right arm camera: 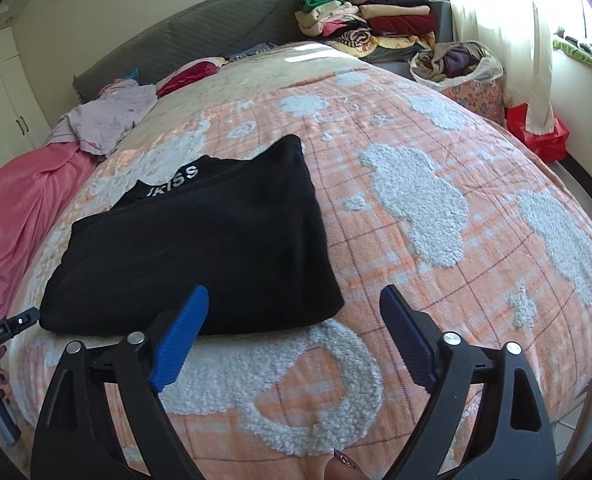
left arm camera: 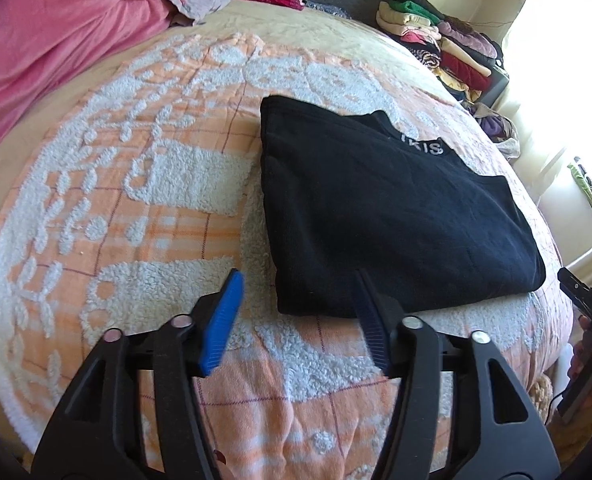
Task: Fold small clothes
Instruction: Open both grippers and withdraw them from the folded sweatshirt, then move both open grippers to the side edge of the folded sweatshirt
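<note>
On the bed point(left arm camera: 136, 240), the folded shirt point(left arm camera: 375, 216) lies free; both grippers point(left arm camera: 296, 312) point(right arm camera: 292, 336) gape empty—a careless brush could undo the fold.

Bed point(right arm camera: 415, 128) under an orange-and-white fleecy blanket point(left arm camera: 144, 208), with clothes lying on it.

A folded black garment point(left arm camera: 375, 216) with white lettering at its collar lies flat on the blanket, near the bed's near edge. Toward the head of the bed lie a rumpled pale lilac garment point(right arm camera: 108, 120) and a dark red cushion point(right arm camera: 192, 74); a pink cover point(left arm camera: 56, 52) is bunched along one side edge.
</note>
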Motion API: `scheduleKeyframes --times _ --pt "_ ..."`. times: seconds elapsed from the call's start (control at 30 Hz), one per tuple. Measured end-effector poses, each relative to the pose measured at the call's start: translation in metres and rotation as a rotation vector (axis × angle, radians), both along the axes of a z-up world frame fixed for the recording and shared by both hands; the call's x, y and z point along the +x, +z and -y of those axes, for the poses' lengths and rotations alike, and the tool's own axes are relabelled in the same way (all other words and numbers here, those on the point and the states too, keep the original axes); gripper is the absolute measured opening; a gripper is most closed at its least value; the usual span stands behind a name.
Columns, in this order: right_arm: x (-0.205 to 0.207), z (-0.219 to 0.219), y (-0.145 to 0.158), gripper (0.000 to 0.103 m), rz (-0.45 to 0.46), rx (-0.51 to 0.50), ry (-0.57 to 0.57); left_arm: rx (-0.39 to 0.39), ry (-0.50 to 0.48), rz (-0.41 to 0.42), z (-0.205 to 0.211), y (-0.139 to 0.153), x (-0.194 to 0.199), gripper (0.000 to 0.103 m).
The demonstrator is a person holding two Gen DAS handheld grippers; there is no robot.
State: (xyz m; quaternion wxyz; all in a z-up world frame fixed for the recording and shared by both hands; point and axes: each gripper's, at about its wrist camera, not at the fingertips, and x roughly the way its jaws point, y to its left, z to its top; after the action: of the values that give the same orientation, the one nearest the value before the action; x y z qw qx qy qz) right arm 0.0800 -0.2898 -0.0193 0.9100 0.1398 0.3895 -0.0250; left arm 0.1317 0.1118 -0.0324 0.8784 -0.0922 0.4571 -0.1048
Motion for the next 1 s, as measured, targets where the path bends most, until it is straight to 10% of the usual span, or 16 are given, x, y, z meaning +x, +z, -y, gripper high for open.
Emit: scheduleKeyframes --times 0.5,1.0 --pt "-0.003 -0.033 0.024 0.098 0.056 -0.028 0.079 -0.004 0.013 0.068 0.001 0.028 -0.015 0.091" --pt "0.001 -0.068 0.04 0.098 0.097 -0.044 0.17 0.017 0.043 0.103 -0.003 0.044 -0.02 0.093"
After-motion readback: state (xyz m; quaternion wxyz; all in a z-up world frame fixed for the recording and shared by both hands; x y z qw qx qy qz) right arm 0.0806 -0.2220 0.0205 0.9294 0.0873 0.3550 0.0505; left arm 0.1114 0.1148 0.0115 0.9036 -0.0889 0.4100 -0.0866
